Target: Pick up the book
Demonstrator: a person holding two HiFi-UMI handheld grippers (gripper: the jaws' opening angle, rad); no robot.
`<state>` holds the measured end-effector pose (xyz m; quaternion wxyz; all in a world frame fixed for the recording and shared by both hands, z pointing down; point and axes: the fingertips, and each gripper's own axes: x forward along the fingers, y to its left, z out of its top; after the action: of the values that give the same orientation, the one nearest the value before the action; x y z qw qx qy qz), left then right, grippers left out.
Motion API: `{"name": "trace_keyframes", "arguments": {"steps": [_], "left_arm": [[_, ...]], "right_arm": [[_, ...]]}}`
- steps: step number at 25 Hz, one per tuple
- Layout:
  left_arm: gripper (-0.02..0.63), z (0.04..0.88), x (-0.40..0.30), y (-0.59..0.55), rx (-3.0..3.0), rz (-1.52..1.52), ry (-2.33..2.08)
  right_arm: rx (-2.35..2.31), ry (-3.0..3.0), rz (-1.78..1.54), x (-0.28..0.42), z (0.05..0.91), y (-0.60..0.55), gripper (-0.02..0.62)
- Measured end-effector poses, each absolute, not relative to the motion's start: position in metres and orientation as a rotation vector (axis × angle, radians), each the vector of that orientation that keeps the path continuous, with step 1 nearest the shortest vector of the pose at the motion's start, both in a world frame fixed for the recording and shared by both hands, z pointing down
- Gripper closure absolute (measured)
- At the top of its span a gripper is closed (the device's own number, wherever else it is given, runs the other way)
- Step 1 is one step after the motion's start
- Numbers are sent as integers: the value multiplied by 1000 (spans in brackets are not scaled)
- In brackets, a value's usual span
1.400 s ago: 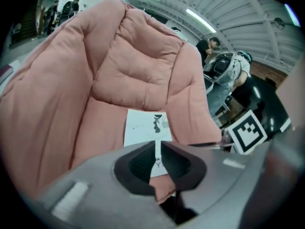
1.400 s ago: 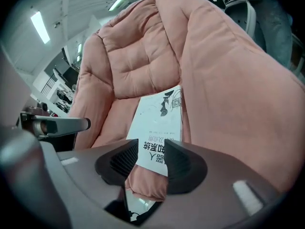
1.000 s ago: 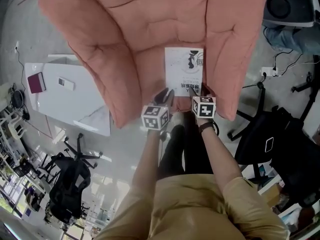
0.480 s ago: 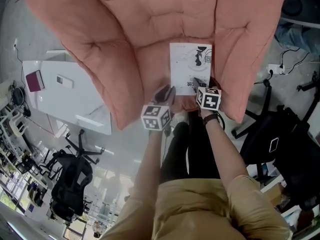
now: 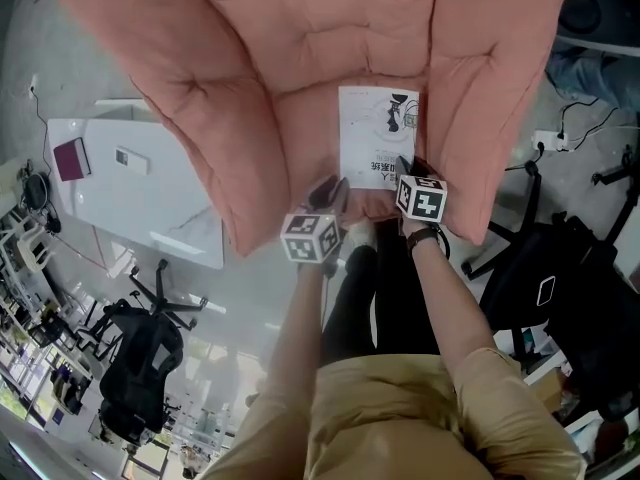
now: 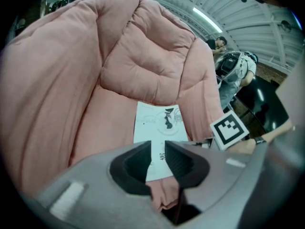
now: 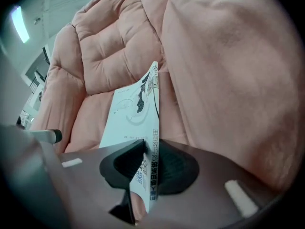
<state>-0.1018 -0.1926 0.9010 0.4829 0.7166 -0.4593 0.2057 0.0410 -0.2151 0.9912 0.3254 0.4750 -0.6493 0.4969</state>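
Note:
A thin white book point(image 5: 378, 133) with a black drawing on its cover lies on the seat of a large pink cushion chair point(image 5: 290, 58). My right gripper point(image 5: 405, 171) is at the book's near right corner. Its jaws are closing, and in the right gripper view the book point(image 7: 136, 109) stands edge-on between the pads of my right gripper point(image 7: 150, 149), which touch it on both sides. My left gripper point(image 5: 328, 194) rests over the cushion just left of the book. In the left gripper view my left gripper point(image 6: 158, 151) shows only a narrow slit with nothing in it, and the book point(image 6: 159, 125) lies beyond.
A white table point(image 5: 150, 203) stands left of the chair with a maroon booklet point(image 5: 72, 161) and a small white remote point(image 5: 130, 161) on it. Black office chairs point(image 5: 140, 358) point(image 5: 560, 278) stand on the floor at both sides. Cables point(image 5: 560, 133) lie at the right.
The right gripper has sunk onto the book's near right corner and its jaws have come together on that edge. The left gripper has stayed where it was.

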Motion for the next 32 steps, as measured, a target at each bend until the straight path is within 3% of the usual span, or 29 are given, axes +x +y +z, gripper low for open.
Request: {"name": "trace_keyframes", "arguments": {"steps": [4,13,18,21,26,29,32], "left_arm": [[518,883,-103,-194,1756,479,-1134],[488,826,-114,-177,1751,358,-1138],[472,802,-119,-162,1667,128,-1123],[416,786,-125,-153,1649,11,-1115],[209,739,-129,-143,1740,-207,-977],[121,703,-128,-141,1812,-334,-850],[86,653,-120,-142,1911,-459,-691]], "right_arm": [[1232,-1781,1359,29,963,-214,546],[996,-2023,1267,-17,843,-209,549],[923,-2113,1261,-26,778,-198,549],[849,-2221,1333,-30,732,-191,549],[595,-2455,1337,-26,645,-178,549],[470,-2580,1342,-18,586,-174,549],[291,-2722,1264,-14,520,-159,548]]}}
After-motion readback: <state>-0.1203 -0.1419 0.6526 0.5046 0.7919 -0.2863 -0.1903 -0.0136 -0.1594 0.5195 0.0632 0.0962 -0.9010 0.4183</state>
